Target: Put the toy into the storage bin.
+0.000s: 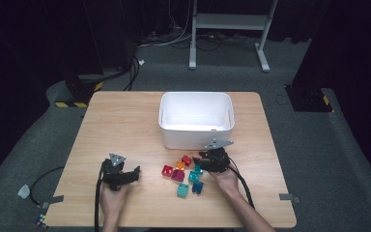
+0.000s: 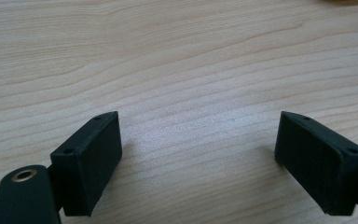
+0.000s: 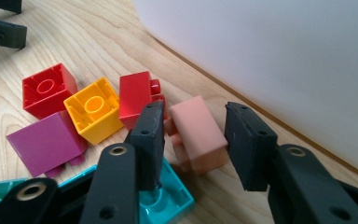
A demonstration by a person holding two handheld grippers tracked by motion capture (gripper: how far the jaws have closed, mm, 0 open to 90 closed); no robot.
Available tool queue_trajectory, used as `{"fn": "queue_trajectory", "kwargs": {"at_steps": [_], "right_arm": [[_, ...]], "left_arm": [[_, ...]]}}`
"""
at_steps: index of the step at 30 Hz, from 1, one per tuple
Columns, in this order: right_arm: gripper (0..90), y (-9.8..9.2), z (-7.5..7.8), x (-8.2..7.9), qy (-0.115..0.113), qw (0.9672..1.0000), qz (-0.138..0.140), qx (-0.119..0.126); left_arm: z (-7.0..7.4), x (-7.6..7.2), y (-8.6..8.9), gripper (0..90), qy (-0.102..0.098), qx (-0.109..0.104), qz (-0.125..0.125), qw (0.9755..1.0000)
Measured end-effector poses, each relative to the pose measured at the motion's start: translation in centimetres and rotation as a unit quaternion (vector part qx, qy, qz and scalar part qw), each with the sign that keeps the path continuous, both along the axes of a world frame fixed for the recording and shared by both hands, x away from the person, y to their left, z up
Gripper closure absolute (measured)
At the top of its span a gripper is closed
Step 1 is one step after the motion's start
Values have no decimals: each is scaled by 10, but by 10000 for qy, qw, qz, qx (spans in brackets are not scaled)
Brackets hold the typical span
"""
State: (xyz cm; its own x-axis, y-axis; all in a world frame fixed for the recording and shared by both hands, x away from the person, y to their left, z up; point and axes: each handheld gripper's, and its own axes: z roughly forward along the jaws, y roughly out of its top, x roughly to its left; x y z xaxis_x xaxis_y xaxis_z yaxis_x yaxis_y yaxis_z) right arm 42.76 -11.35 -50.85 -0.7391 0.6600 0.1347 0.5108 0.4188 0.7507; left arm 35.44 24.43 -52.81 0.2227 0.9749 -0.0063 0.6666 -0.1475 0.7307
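Pink block (image 3: 198, 133) between right tool (image 3: 193, 140) jaws, red block (image 3: 135, 98) (touching), white bin (image 3: 270, 60) behind

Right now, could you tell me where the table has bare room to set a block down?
Bare table lies left of the white bin, beyond the left gripper. It is crowded around the blocks by the right gripper.

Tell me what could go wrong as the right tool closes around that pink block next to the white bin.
1. The right tool straddles the pink block, which looks tilted, and a gap shows at the far pad; it may twist or pop out when squeezed.
2. The near jaw sits right against the red block and over a teal block, so either could get nudged or pinched along.
3. The white bin wall stands close behind, so a lift could clip it.
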Motion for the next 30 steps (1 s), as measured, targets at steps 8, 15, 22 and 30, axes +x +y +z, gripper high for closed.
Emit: {"fn": "queue_trajectory", "kwargs": {"at_steps": [8, 15, 22, 30], "right_arm": [[640, -2, -1, 1, 51, 10000, -14, -70], [650, -6, 0, 1, 12, 10000, -45, -82], [652, -12, 5, -1, -48, 9999, -40, -109], [653, -21, 11, -1, -91, 9999, -102, 3]], "left_arm": [[0, 0, 0, 148, 0, 0, 0, 10000], [0, 0, 0, 148, -1, -1, -2, 10000], [0, 0, 0, 148, -1, 0, -1, 10000], [0, 0, 0, 148, -1, 0, -2, 10000]]}}
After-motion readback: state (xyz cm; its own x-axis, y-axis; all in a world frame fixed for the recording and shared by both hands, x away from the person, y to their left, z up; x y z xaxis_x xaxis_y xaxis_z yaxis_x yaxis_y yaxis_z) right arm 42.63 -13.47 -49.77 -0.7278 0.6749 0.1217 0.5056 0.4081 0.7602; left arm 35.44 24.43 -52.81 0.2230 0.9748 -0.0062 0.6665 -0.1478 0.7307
